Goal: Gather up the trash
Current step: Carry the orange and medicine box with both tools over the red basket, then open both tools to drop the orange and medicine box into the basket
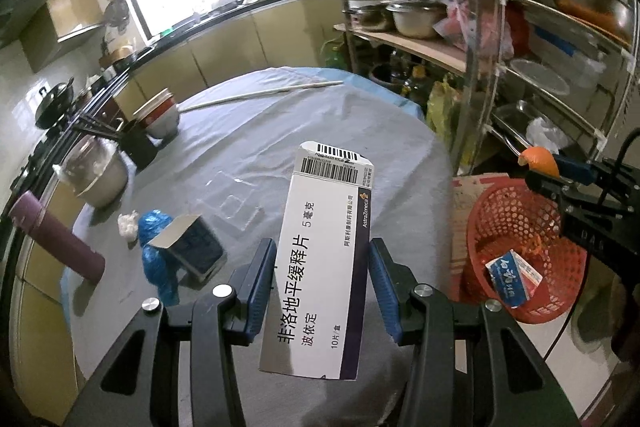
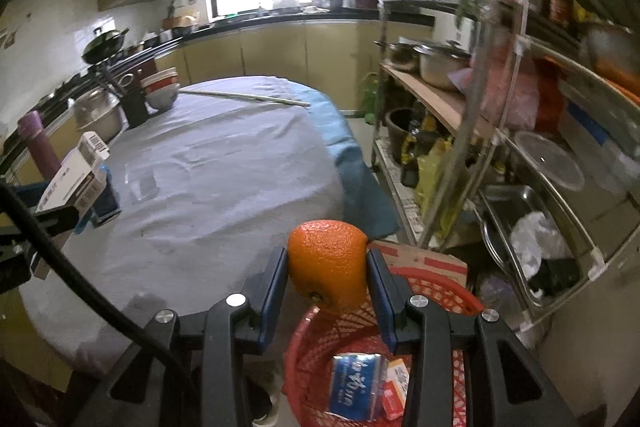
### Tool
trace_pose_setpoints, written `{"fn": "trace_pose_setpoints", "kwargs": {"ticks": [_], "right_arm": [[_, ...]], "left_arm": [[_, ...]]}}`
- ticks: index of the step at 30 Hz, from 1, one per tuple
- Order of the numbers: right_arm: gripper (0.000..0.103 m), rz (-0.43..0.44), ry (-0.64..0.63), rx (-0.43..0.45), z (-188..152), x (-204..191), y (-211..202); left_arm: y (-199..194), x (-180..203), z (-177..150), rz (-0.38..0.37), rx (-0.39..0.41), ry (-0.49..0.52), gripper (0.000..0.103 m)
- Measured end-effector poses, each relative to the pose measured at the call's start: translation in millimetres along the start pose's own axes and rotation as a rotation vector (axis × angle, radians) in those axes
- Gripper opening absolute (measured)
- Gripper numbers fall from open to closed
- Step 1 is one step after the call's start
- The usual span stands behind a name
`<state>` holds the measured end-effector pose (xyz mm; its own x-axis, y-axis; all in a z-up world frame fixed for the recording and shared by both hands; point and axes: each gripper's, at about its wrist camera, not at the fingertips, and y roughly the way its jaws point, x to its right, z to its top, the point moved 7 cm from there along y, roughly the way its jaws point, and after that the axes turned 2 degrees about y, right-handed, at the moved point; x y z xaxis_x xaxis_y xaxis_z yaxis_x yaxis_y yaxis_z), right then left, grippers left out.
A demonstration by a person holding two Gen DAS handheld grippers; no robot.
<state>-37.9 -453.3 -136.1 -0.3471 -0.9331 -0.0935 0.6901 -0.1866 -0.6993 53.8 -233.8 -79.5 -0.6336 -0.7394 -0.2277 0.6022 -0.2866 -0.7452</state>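
Right claw (image 2: 327, 279) clamps orange citrus peel (image 2: 327, 263) above red plastic mesh basket (image 2: 436, 291), lower centre, for dropping; left claw (image 1: 322, 291) grips white cardboard medicine box (image 1: 320, 267).

Cloth-covered table (image 1: 304, 131), bowls (image 1: 160, 113), pot (image 1: 98, 173), perhaps blister tray (image 1: 236, 205)

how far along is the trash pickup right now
Done: a blue packet already lies in the red basket. In hand: the right hand-held gripper holds an orange peel above the basket; the left hand-held gripper holds a medicine box. Left on the table: an open small box, a blue wrapper, white tissue and a clear blister tray.
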Motion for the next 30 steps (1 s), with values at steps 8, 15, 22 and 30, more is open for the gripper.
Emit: {"fn": "trace_pose_setpoints", "kwargs": {"ticks": [8, 15, 22, 30], "right_arm": [[0.042, -0.02, 0.052, -0.024, -9, 30, 2], [0.042, -0.032, 0.123, -0.048, -21, 59, 3], [0.042, -0.037, 0.188, -0.068, -35, 87, 0], [0.042, 0.02, 0.338, -0.108, -58, 124, -1]], "left_arm": [[10, 32, 5, -0.029, -0.023, 0.046, 0.049], [15, 63, 12, -0.068, -0.025, 0.098, 0.049], [23, 102, 21, -0.109, -0.028, 0.17, 0.049], [38, 156, 31, -0.301, -0.045, 0.171, 0.049]]}}
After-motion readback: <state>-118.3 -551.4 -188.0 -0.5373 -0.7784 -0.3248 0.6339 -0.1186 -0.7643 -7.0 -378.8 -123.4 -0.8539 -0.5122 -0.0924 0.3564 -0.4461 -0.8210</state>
